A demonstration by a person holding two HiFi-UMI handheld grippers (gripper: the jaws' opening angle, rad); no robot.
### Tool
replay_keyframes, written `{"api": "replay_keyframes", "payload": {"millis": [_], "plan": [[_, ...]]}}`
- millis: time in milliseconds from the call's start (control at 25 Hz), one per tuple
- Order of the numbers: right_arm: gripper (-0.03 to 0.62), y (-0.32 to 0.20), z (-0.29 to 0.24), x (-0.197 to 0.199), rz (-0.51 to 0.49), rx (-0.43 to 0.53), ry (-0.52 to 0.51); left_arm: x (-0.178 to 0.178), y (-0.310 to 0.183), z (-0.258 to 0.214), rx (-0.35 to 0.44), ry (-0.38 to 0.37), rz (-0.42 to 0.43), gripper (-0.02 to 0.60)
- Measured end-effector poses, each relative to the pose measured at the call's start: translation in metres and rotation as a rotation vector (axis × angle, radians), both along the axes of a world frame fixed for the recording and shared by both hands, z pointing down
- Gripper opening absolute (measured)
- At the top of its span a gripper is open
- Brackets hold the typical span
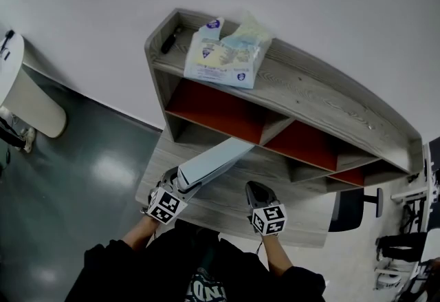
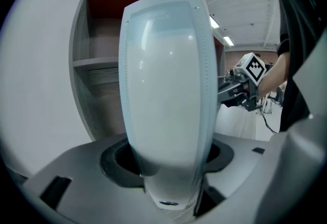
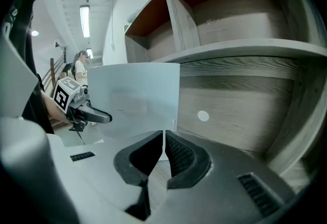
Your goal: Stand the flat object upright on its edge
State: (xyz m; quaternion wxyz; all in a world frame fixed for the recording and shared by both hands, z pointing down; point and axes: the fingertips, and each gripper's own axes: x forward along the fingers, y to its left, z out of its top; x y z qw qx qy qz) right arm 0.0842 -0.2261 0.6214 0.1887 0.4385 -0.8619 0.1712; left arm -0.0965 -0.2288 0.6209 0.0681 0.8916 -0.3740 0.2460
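Observation:
A flat pale blue-white slab (image 1: 213,164) is held clear of the wooden desk top (image 1: 227,206), slanting up towards the lower shelf compartments. My left gripper (image 1: 184,181) is shut on its near end. In the left gripper view the slab (image 2: 166,90) fills the space between the jaws of my left gripper (image 2: 166,169). My right gripper (image 1: 256,190) hovers over the desk just right of the slab, shut with nothing between its pads. In the right gripper view, my shut right gripper (image 3: 163,152) faces the slab (image 3: 135,93) broadside, with my left gripper (image 3: 82,108) holding it at the left.
The wooden shelf unit (image 1: 323,104) has red-backed compartments (image 1: 213,111) under its top board. A plastic packet (image 1: 223,53) and a dark pen-like item (image 1: 170,39) lie on top. An office chair (image 1: 354,208) stands to the right, a white rounded fixture (image 1: 27,98) to the left.

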Motion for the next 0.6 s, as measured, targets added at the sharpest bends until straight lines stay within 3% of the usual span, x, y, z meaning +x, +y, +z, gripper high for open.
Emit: {"api": "replay_keyframes", "payload": {"millis": [600], "plan": [[0.041,0.003,0.003,-0.014,-0.070,-0.028,0.011,-0.062,-0.019,-0.005,0.040,0.037,-0.277,0.281]]}}
